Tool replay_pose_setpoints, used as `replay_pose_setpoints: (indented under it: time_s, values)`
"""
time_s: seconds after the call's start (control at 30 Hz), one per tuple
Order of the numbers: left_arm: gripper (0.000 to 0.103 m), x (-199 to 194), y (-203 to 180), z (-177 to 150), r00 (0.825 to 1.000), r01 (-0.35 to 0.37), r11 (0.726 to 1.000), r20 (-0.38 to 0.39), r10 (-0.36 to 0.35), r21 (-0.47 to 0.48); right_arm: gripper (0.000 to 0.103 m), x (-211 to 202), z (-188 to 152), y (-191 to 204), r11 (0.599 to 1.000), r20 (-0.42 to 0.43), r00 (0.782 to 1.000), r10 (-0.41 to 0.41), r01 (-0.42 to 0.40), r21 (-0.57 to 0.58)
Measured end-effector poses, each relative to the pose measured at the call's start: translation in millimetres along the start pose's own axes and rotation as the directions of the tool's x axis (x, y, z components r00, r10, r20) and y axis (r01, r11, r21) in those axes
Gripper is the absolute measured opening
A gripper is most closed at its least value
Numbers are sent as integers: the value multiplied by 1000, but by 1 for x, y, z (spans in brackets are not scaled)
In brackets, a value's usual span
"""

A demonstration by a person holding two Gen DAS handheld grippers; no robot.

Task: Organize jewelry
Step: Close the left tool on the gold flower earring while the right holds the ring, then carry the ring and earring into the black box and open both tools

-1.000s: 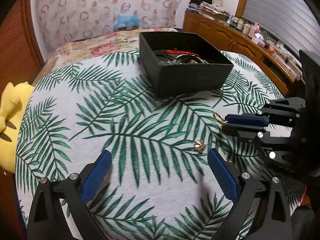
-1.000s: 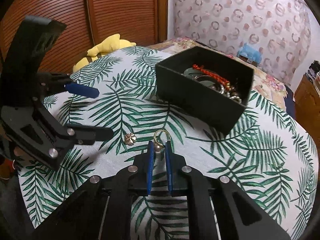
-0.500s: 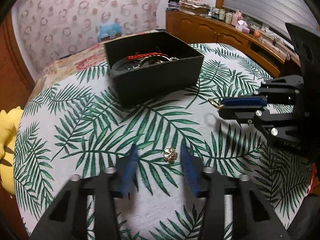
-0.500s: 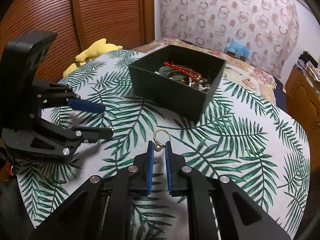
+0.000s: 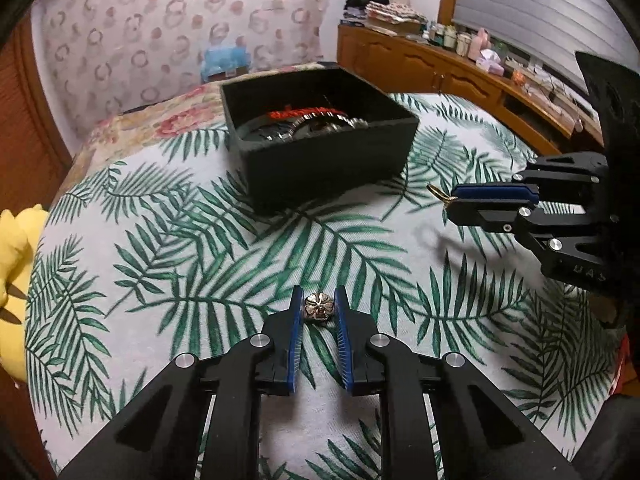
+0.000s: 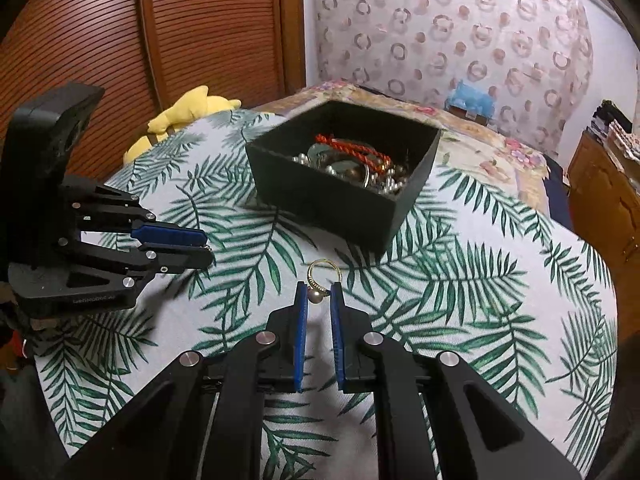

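My left gripper [image 5: 318,306] is shut on a small flower-shaped metal ornament [image 5: 318,307] and holds it just above the leaf-print cloth. My right gripper [image 6: 319,294] is shut on a gold ring with a pearl [image 6: 322,278] and holds it in the air, short of the box. The black open box [image 5: 320,140] stands at the far middle of the table with a red cord bracelet [image 6: 352,148] and several beaded pieces inside. In the left wrist view the right gripper [image 5: 450,198] shows at the right with the ring at its tip. In the right wrist view the left gripper [image 6: 206,246] shows at the left.
The round table has a white cloth with green palm leaves [image 5: 160,260]. A yellow plush toy [image 6: 188,110] lies off its left edge. A wooden sideboard [image 5: 460,76] with clutter stands at the right. A bed with a floral cover [image 6: 500,152] lies behind the table.
My left gripper closed from wide open onto the flower ornament and lifted it slightly. My right gripper rose and moved towards the box with the ring still in it.
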State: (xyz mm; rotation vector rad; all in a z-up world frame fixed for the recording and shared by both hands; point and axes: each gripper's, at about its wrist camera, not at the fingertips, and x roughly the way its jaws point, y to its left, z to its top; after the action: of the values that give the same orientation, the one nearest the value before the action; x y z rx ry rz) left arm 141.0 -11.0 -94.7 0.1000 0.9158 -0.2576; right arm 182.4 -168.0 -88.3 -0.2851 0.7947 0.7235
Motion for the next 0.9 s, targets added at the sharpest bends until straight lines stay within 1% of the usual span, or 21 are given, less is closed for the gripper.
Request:
replay_pose_setpoints:
  time_s: [0.17, 0.3, 0.5, 0.67, 0.9]
  values:
    - [14, -12, 7, 15, 999, -1, 1000, 42, 1, -13, 13, -11, 18, -3, 1000, 46, 999, -1, 2, -14]
    - [14, -19, 8, 30, 997, -11, 1000, 77, 11, -7, 13, -15, 36, -8, 1000, 81, 997, -9, 12, -27]
    - [14, -26, 10, 56, 991, -25, 1000, 130, 24, 12, 13, -12, 65, -19, 999, 130, 991, -18, 22, -28]
    - [14, -26, 10, 80, 986, -25, 1000, 167, 23, 14, 13, -3, 78, -29, 1000, 143, 989, -20, 22, -9]
    - [14, -11, 19, 102, 986, -7, 1000, 165, 8, -2, 14, 16, 80, -39, 1000, 126, 992, -16, 13, 22]
